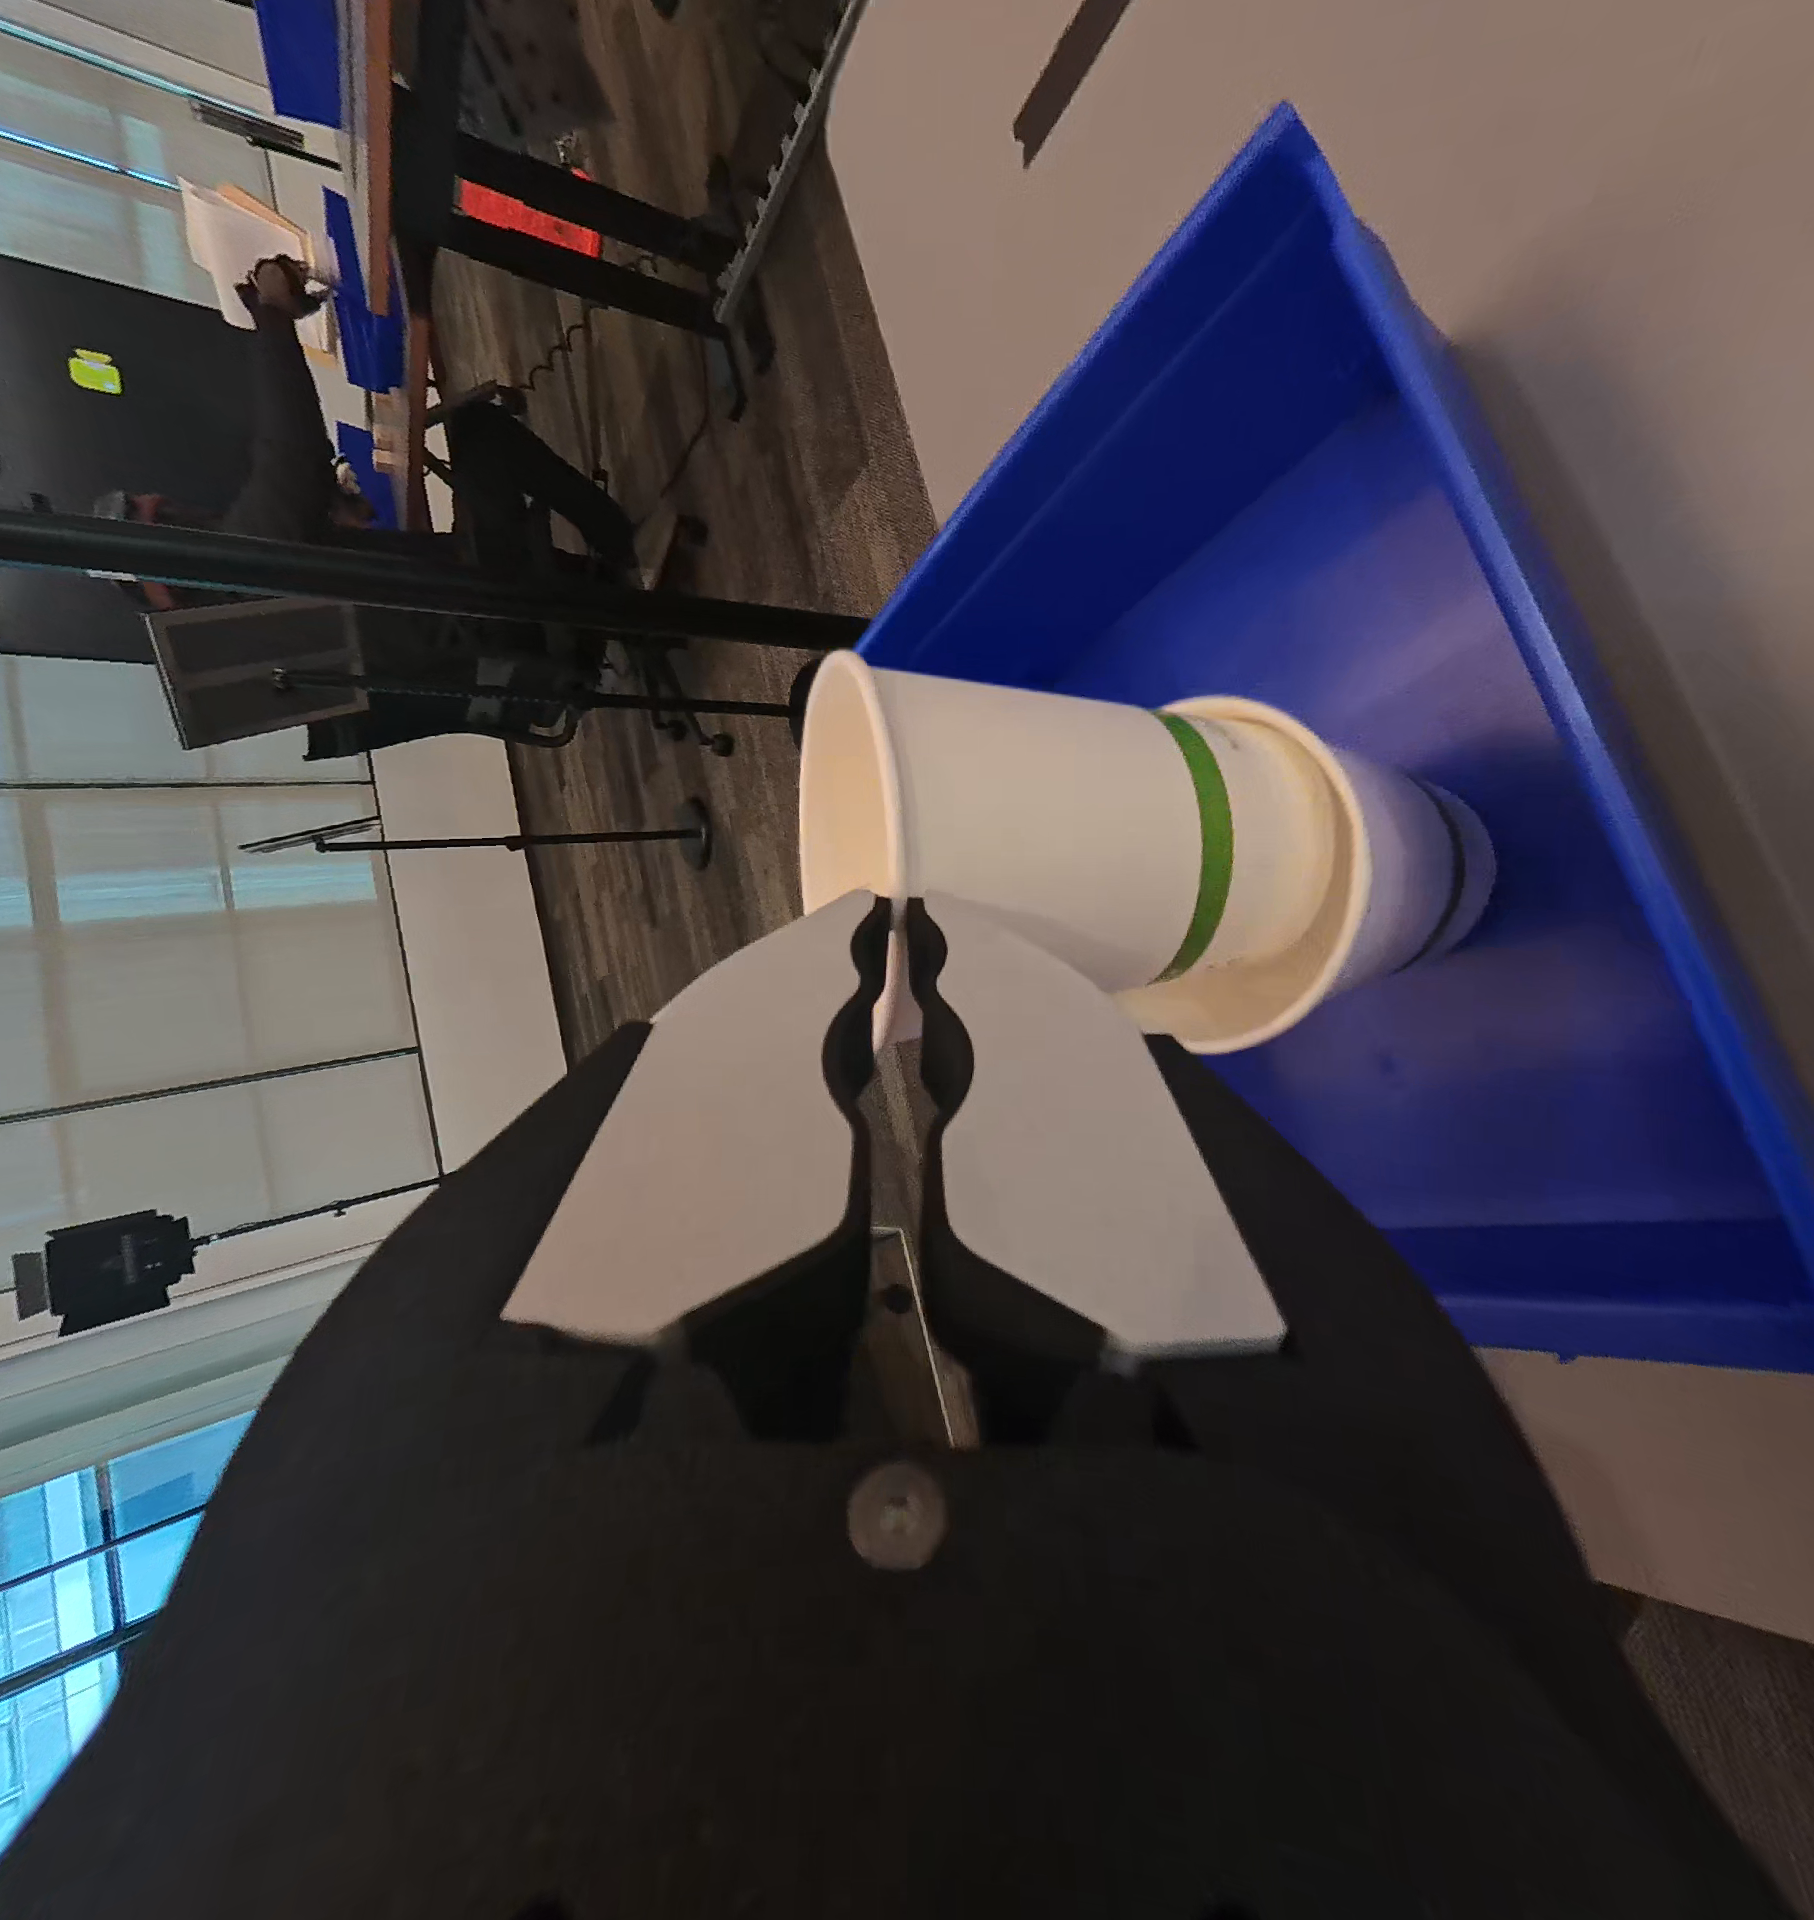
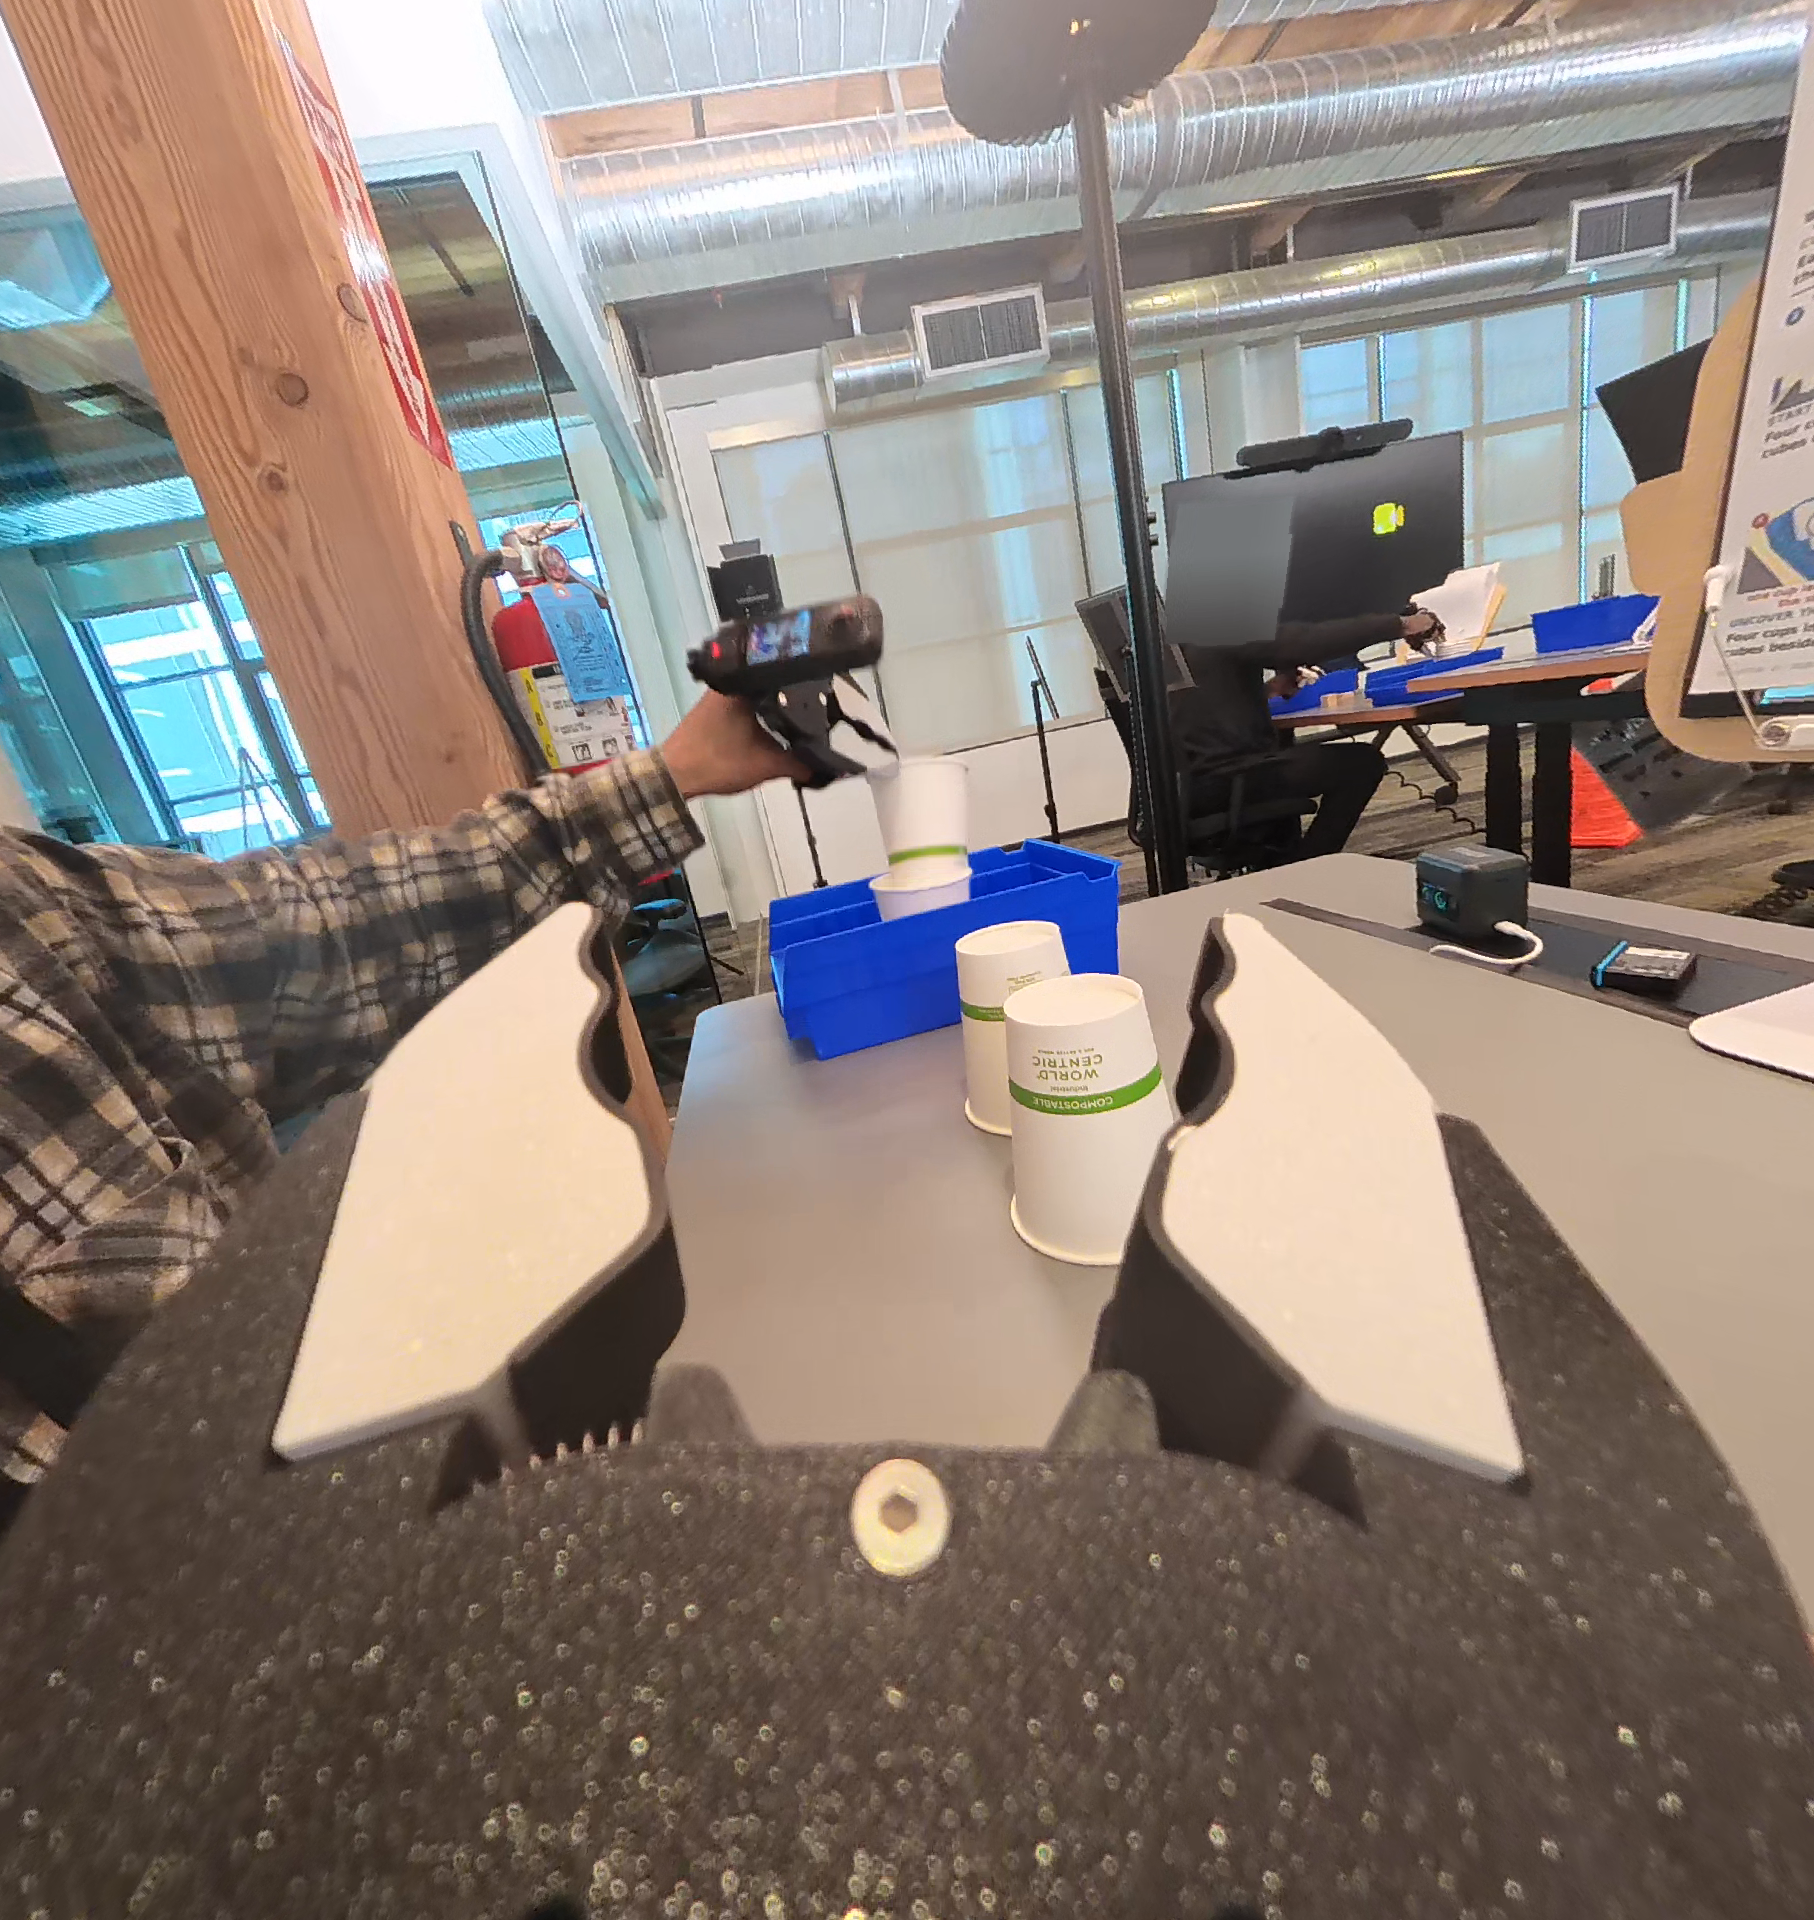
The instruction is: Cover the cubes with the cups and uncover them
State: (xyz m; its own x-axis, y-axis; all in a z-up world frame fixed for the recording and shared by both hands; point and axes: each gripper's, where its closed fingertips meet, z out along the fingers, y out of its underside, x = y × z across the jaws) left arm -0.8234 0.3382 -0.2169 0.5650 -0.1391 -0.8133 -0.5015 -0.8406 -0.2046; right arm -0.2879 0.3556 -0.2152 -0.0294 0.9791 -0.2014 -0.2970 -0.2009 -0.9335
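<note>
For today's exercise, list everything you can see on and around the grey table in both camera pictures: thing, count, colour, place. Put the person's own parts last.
Paper cups: four, white with green bands; one held cup nested in a bin cup, two upside down on the table, a near cup and a far cup.
Bin: one, blue, far table end.
Table: one, grey.
Box device: one, dark, right side.
Fire extinguisher: one, red, by wooden post.
Cubes: none visible.
Left gripper: shut on held cup rim.
Right gripper: open, empty.
Sleeve: plaid, left.
</note>
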